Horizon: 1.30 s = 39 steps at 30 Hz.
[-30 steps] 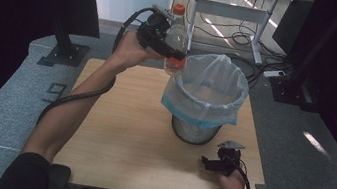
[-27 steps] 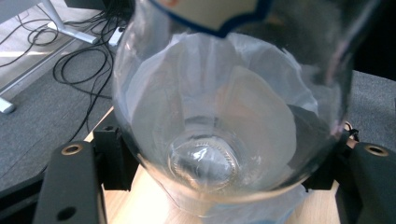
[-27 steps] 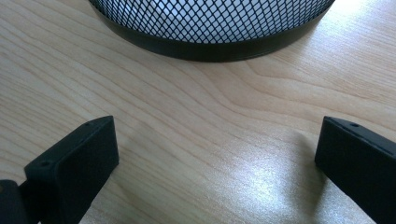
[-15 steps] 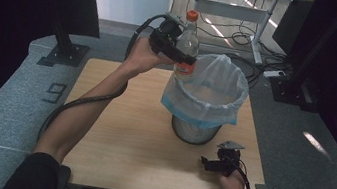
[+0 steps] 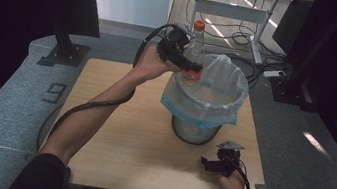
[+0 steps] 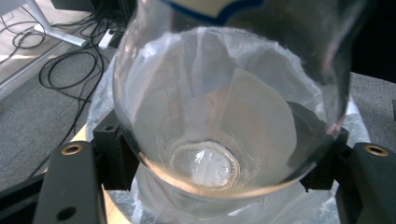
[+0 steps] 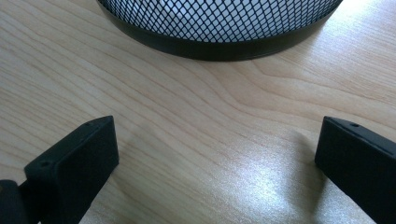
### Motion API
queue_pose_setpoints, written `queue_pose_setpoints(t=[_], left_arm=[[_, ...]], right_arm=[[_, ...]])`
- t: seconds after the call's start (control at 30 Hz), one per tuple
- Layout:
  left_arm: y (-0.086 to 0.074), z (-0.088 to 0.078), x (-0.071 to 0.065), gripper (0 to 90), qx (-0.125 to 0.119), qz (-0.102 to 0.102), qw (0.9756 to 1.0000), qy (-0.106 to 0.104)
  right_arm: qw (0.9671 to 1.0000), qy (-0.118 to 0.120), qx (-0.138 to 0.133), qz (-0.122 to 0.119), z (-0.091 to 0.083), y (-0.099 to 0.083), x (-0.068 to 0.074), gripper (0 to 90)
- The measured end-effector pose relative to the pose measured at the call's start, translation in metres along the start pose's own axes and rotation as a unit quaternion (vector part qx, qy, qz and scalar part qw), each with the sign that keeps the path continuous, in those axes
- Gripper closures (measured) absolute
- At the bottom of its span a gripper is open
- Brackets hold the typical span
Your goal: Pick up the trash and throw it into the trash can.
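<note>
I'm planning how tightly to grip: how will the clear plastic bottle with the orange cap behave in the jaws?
The clear plastic bottle with the orange cap looks empty in the left gripper view, so probably light. Its smooth round wall may slip or turn between the left gripper jaws. Thin plastic would likely dent if squeezed hard. Released, it should drop into the bag-lined mesh bin.

Left gripper (image 5: pixel 186 63) raised, fingers clamped, forearm outstretched, right gripper (image 5: pixel 211 164) low, fingers apart

High view overhead; claw views close, share bin (image 5: pixel 195 129).
</note>
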<state>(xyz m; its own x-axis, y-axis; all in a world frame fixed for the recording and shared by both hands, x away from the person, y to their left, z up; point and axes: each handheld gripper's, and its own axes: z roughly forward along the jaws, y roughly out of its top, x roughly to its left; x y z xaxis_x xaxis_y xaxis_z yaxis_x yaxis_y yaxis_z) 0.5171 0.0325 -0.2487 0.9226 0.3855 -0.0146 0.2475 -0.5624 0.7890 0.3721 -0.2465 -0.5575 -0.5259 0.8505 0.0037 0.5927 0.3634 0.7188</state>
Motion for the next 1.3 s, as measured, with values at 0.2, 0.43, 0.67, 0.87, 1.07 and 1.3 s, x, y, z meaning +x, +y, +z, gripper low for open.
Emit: queue_pose_setpoints(t=[0.2,0.43,0.67,0.87,1.07,1.3], left_arm=[[-0.013,0.014,0.001,28.1,0.008,-0.001,1.0000,0.001],[-0.027,0.026,0.002,28.1,0.020,0.010,0.9998,0.000],[-0.036,0.035,0.000,28.0,0.035,0.020,0.9992,0.001],[-0.043,0.042,-0.002,27.9,0.052,0.032,0.9981,0.004],[-0.043,0.047,-0.008,26.8,0.064,0.055,0.9964,0.005],[-0.040,0.037,-0.006,2.9,0.034,0.055,0.9979,0.007]], right_arm=[[1.0000,0.001,0.000,-0.001,0.000,0.000,0.000,0.0],[1.0000,0.001,0.000,-0.001,0.000,0.000,0.000,0.0],[1.0000,0.001,0.000,-0.001,0.000,0.000,0.000,0.0],[1.0000,0.002,0.000,-0.002,0.000,0.000,0.000,0.0],[1.0000,0.002,0.000,-0.002,0.000,0.000,0.000,0.0],[1.0000,0.004,0.000,-0.004,0.000,0.000,0.001,0.0]])
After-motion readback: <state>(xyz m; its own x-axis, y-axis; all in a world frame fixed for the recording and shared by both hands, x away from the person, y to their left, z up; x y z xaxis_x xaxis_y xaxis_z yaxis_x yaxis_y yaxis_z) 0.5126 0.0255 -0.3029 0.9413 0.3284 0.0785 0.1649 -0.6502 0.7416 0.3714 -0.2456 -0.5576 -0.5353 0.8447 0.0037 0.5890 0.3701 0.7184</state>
